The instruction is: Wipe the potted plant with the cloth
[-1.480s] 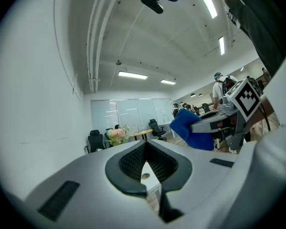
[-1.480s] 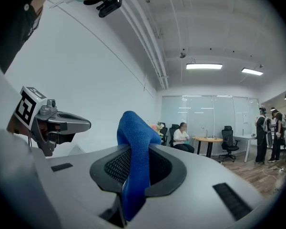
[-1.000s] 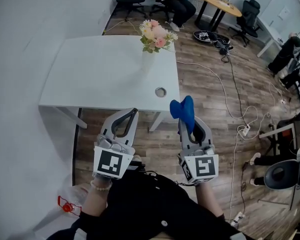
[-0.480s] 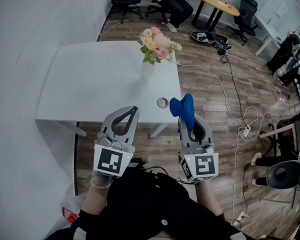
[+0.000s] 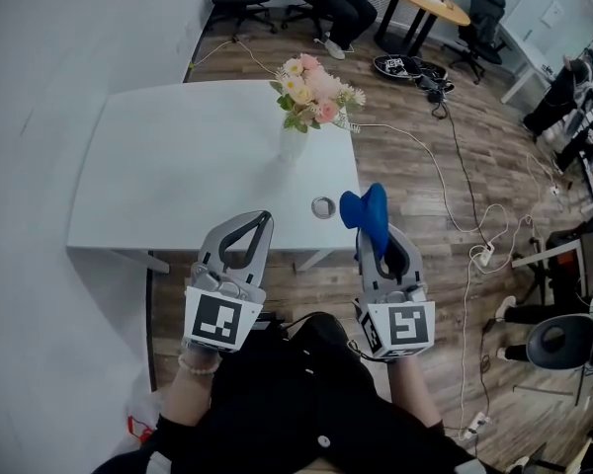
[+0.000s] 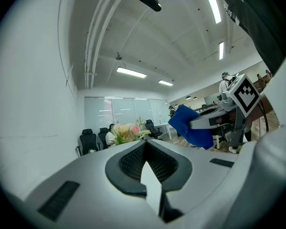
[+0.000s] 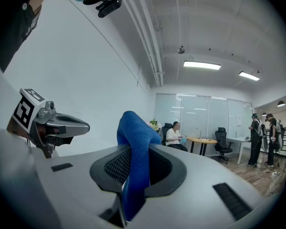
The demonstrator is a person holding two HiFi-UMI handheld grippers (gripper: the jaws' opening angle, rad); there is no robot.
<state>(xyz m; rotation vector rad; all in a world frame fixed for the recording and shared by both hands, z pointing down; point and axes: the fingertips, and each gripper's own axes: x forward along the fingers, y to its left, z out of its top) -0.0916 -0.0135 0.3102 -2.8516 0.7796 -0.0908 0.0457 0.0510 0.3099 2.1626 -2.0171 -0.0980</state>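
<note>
Table [image 5: 178, 166] has drawn nearer since a second ago; both grippers are closing on it. Left gripper [image 5: 260, 217] jaws together, empty. Right gripper [image 5: 374, 229] clamped on blue cloth [image 5: 364, 210]. Potted plant [image 5: 313, 87] at table's far right edge, not yet reached, so wiping hasn't begun.

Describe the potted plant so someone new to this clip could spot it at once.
Find the big white table by the wall. Near its right edge stands the potted plant: pink and cream flowers with green leaves in a pale vase. It is the only upright, colourful thing there; its one neighbour is a small flat ring nearer the person.
</note>
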